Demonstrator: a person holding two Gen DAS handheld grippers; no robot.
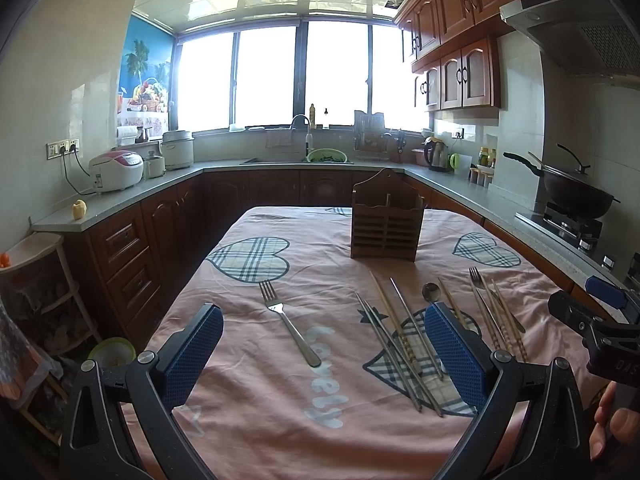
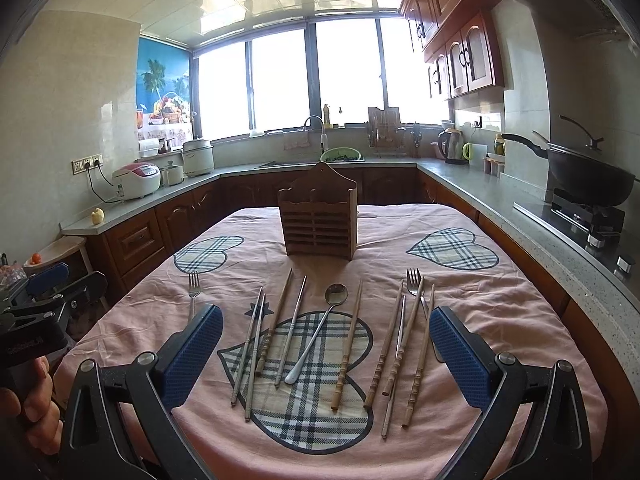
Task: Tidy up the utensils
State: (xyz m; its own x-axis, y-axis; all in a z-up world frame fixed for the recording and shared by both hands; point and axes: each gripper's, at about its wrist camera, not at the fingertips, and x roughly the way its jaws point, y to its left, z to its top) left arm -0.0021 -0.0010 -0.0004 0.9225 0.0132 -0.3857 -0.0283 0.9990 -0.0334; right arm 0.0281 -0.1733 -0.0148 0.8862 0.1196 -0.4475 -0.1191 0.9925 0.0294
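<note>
A wooden slatted utensil holder (image 1: pixel 386 222) (image 2: pixel 319 218) stands upright at the far middle of the pink tablecloth. In front of it lie a metal fork (image 1: pixel 289 322) (image 2: pixel 193 294) on the left, a metal spoon (image 2: pixel 318 332) (image 1: pixel 430 292), a second fork (image 2: pixel 414 284) (image 1: pixel 478 284), several wooden chopsticks (image 2: pixel 349 344) and metal chopsticks (image 2: pixel 252 346) (image 1: pixel 394 354). My left gripper (image 1: pixel 324 356) hovers open over the near table, with the left fork between its fingers' line of sight. My right gripper (image 2: pixel 326 356) hovers open above the chopsticks and spoon. Neither touches anything.
The table (image 1: pixel 256 408) (image 2: pixel 500 300) sits inside a U-shaped kitchen counter (image 1: pixel 132 196). A wok on a stove (image 2: pixel 588 184) is at the right, a rice cooker (image 1: pixel 116 170) at the left, a sink (image 2: pixel 340 156) at the back. A hand (image 2: pixel 36 404) holds each gripper.
</note>
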